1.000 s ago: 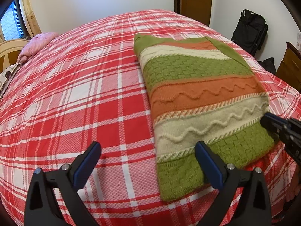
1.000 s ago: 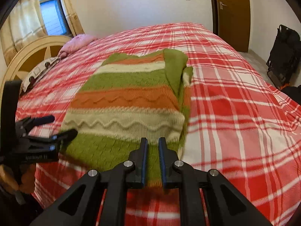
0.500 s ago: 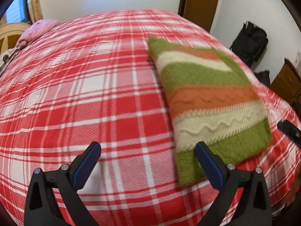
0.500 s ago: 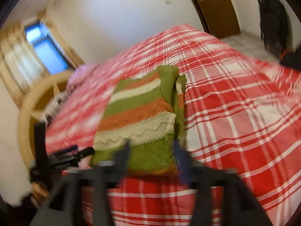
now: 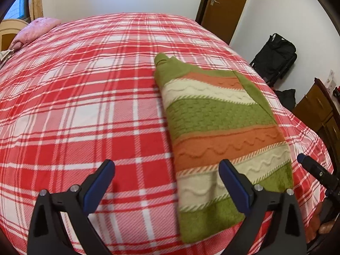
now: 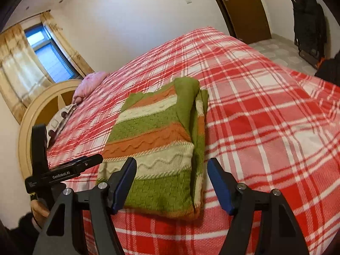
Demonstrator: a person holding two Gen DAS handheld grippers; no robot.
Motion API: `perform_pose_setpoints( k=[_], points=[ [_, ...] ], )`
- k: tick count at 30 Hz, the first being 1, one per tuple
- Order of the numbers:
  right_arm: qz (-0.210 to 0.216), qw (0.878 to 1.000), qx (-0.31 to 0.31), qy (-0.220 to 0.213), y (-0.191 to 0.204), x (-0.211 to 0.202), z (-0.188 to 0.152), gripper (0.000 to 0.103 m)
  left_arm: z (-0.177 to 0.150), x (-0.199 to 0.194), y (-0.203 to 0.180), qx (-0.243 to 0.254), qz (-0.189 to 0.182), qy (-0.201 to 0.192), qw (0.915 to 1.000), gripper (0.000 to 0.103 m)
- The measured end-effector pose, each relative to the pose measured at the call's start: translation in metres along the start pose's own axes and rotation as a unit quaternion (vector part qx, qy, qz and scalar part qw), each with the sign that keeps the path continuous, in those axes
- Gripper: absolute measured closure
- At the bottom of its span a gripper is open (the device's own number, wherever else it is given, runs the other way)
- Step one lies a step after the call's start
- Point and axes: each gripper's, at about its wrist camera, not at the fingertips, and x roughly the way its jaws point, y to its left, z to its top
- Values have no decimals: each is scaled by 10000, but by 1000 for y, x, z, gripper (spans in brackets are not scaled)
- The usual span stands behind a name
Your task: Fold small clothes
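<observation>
A striped knit sweater [image 5: 214, 127] in green, orange and cream lies folded into a long rectangle on the red plaid bed [image 5: 85, 97]; it also shows in the right wrist view [image 6: 157, 142]. My left gripper [image 5: 166, 179] is open and empty, above the bed at the sweater's near left edge. My right gripper [image 6: 172, 177] is open and empty, just above the sweater's near end. The left gripper's body [image 6: 63, 172] shows at the left in the right wrist view. One right fingertip [image 5: 306, 161] shows at the right edge in the left wrist view.
A pink pillow [image 5: 36, 28] and a wooden headboard [image 6: 42, 106] are at the bed's far left. A brown door [image 5: 225, 4], a black bag [image 5: 274, 57] and a wooden cabinet [image 5: 318, 110] stand to the right. A window with curtains [image 6: 42, 53] is behind.
My right gripper has opened from shut and pulled back and up from the sweater. My left gripper stayed open and shifted, so the sweater now sits to its right.
</observation>
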Motion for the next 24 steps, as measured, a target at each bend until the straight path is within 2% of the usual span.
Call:
perform_pose_setpoints(
  k=[3,6,11,18,21,23,24],
  points=[
    [-12,10000,35,24,-2,8,7,33,5,4,-4,35,41,14,10000,3],
    [-78,10000,45,17,-2,17,13,33,12,9,-2,-176,-128,18,9998,3],
    [-179,9998,89,18,-5,35,22,33,19,22,-6,-257,-200,122,9994,3],
    [-280,9989,307,204,-15,75,31,33,27,46,-4,-602,-588,341,9959,3],
    [-96,9986,438,281,-19,90,27,33,28,56,-2,-794,-805,464,9925,7],
    [24,9988,414,264,-20,93,27,33,28,56,-4,-801,-802,410,9927,9],
    [52,9988,399,286,-19,94,28,33,28,56,-7,-743,-841,379,9930,18]
  ],
)
